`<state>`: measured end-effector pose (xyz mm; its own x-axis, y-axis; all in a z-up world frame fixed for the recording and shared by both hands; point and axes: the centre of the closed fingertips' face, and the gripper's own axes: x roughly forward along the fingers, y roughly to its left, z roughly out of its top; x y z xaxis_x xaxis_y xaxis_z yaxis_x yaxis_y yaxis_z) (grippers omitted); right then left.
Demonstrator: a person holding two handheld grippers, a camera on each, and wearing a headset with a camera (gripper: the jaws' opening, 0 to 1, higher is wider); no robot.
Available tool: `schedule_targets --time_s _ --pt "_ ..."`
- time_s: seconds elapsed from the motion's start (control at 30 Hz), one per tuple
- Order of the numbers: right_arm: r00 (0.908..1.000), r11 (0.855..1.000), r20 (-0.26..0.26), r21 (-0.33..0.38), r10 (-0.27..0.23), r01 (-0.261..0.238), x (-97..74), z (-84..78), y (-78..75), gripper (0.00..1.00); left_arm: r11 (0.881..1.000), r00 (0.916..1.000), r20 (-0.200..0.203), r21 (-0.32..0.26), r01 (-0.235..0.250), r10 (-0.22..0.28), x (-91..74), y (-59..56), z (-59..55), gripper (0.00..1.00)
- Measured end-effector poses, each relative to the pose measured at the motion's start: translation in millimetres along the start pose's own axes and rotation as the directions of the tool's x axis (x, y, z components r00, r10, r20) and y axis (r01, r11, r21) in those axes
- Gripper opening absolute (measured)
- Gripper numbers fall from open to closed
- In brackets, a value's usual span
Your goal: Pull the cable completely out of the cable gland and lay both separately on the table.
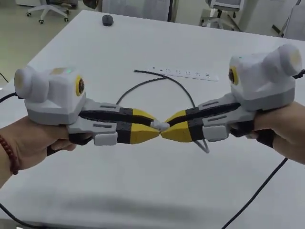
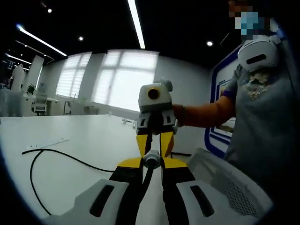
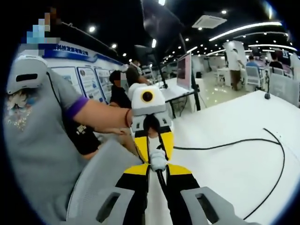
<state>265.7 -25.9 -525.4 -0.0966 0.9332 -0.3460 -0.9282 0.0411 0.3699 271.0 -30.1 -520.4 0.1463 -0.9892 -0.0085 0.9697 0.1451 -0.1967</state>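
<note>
Clamping tip to tip: left hand-held gripper (image 1: 153, 127) closed on cable gland (image 1: 160, 125), right hand-held gripper (image 1: 166, 129) pinches cable (image 1: 143, 85). Cable looks not yet out; pull-out and laydown on counter (image 1: 143, 186) remain.

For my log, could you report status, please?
Left gripper, right gripper shut tip to tip on small white cable gland. Thin black cable not yet out. White power strip well clear.

Table (image 1: 143, 191): plain white, slight sheen. Cable (image 1: 143, 84), upper centre: black. Gland (image 1: 160, 126), centre: pale grey-white. Left gripper (image 1: 155, 127) and right gripper (image 1: 166, 127): white bodies, black mid-sections, yellow jaw ends. Bracelet (image 1: 12, 155), lower left: dark red beads. Power strip (image 1: 186, 74): white. Mouse (image 1: 107, 19), top: dark grey. Shirt (image 3: 33, 126): grey, purple sleeve edge, pale chest print.
</note>
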Motion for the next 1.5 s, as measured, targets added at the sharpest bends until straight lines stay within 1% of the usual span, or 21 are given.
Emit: schedule_targets --time_s 0.13,0.17,0.23,0.27,0.3,0.33,0.37,0.43,0.47,0.53,0.63,0.7,0.73,0.8,0.97,1.07,1.17,1.2,1.27,1.37,1.5 --pt "0.9995 0.997 0.027 0.079 0.015 -0.017 -3.6 -5.7 0.2 0.21 0.998 0.9995 -0.03 0.058 0.004 -0.002 -1.1 -1.1 0.3 0.15" --pt "0.9989 0.994 0.031 0.104 0.036 -0.039 -2.9 -7.4 3.9 0.22 0.997 0.9993 -0.036 0.074 0.007 -0.004 -1.1 -1.6 0.5 0.15" --pt "0.9981 0.994 0.048 0.105 0.038 -0.043 -1.9 -7.2 3.6 0.21 0.995 0.999 -0.044 0.1 0.013 -0.008 -0.6 -3.5 1.2 0.15" --pt "0.9976 0.989 0.051 0.141 0.047 -0.054 -0.7 -9.0 4.6 0.2 0.994 0.9989 -0.046 0.109 0.016 -0.011 -0.3 -4.7 1.4 0.15" --pt "0.9971 0.986 0.059 0.155 0.048 -0.056 -0.7 -9.3 3.5 0.2 0.993 0.9986 -0.051 0.118 0.021 -0.015 -0.4 -5.3 0.9 0.15" --pt "0.9954 0.986 0.087 0.16 0.041 -0.055 -0.6 -7.3 0.7 0.18 0.992 0.9982 -0.057 0.124 0.023 -0.016 0.0 -6.2 -0.3 0.15" --pt "0.995 0.982 0.089 0.179 0.045 -0.06 -0.5 -7.8 1.0 0.17 0.992 0.998 -0.061 0.125 0.024 -0.017 -0.1 -6.5 -1.0 0.15" --pt "0.9906 0.978 0.119 0.186 0.068 -0.089 -0.3 -4.7 5.3 0.14 0.989 0.9974 -0.07 0.143 0.03 -0.02 -0.5 -8.6 -3.0 0.15" --pt "0.9882 0.97 0.13 0.22 0.08 -0.108 0.5 -4.4 8.0 0.14 0.989 0.9973 -0.071 0.143 0.029 -0.019 -0.7 -8.5 -3.2 0.15" --pt "0.9852 0.968 0.145 0.22 0.091 -0.122 1.4 -4.8 8.9 0.14 0.988 0.9971 -0.073 0.153 0.031 -0.02 -1.7 -9.6 -3.9 0.15" --pt "0.9795 0.954 0.172 0.26 0.104 -0.147 1.2 -4.8 10.0 0.15 0.986 0.9969 -0.076 0.163 0.034 -0.022 -2.7 -10.7 -4.3 0.15" --pt "0.9776 0.944 0.173 0.284 0.12 -0.166 2.1 -6.8 11.7 0.14 0.985 0.9963 -0.081 0.167 0.041 -0.028 -3.1 -12.3 -5.1 0.15" --pt "0.9788 0.947 0.169 0.278 0.116 -0.16 3.2 -6.9 11.3 0.13 0.985 0.996 -0.085 0.168 0.043 -0.029 -3.1 -12.7 -5.8 0.15" --pt "0.9838 0.95 0.135 0.272 0.118 -0.152 6.2 -10.4 12.6 0.13 0.984 0.9951 -0.094 0.172 0.046 -0.031 -3.3 -13.1 -7.5 0.15" --pt "0.9843 0.948 0.123 0.277 0.126 -0.156 8.6 -7.9 12.6 0.09 0.983 0.9949 -0.095 0.175 0.05 -0.034 -3.0 -13.2 -8.8 0.15" --pt "0.9875 0.957 0.103 0.254 0.12 -0.142 9.3 -8.5 12.5 0.09 0.983 0.9948 -0.097 0.179 0.048 -0.031 -3.6 -12.4 -9.7 0.15" --pt "0.9941 0.98 0.061 0.173 0.09 -0.099 10.7 -10.1 11.1 0.08 0.985 0.9947 -0.1 0.168 0.04 -0.023 -4.6 -10.4 -12.1 0.15" --pt "0.9962 0.989 0.052 0.124 0.07 -0.076 11.3 -9.5 9.3 0.07 0.987 0.9955 -0.094 0.156 0.031 -0.016 -5.6 -8.5 -11.8 0.15" --pt "0.9986 0.997 0.023 0.056 0.048 -0.049 12.1 -10.6 8.7 0.07 0.99 0.9963 -0.086 0.136 0.021 -0.009 -6.4 -6.4 -12.1 0.15" --pt "0.9998 1.0 -0.013 -0.01 0.016 -0.016 13.9 -13.2 7.8 0.06 0.993 0.9961 -0.088 0.121 0.01 0.001 -6.8 -4.6 -14.5 0.15" --pt "0.9998 0.998 -0.017 -0.055 -0.013 0.012 14.8 -12.6 6.5 0.06 0.996 0.9964 -0.083 0.088 -0.009 0.016 -7.8 -1.4 -15.4 0.15"
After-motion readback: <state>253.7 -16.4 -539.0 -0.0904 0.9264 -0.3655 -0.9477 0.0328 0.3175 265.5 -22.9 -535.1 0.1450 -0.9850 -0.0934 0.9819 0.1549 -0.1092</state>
